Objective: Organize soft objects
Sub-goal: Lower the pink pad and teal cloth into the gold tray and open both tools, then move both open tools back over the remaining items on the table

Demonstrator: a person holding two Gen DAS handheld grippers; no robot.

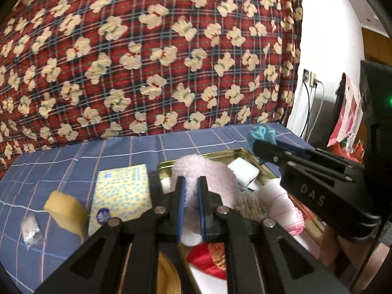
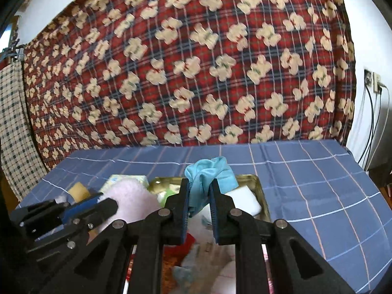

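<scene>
Pink fluff (image 1: 208, 176) sits clamped in my left claw (image 1: 191, 196); my right claw (image 2: 200, 196) grips blue cloth (image 2: 208, 174) above the tin (image 2: 263, 196).

Counted on the blue checked cloth: one gold tin tray (image 1: 241, 151), one yellow tissue pack (image 1: 121, 193), one yellow sponge (image 1: 65, 208), one small clear packet (image 1: 30, 229), one white foam block (image 1: 243, 171).

Both views evenly lit, soft indoor light, shadows faint. White wall (image 1: 325, 49) right of the bear-print blanket (image 1: 152, 56) blown out to glare. Strong fisheye bending: blanket bulges, dark vignette in corners. Slight motion blur on blanket pattern in right-wrist view (image 2: 196, 73). Near claw arms soft-focused.
</scene>
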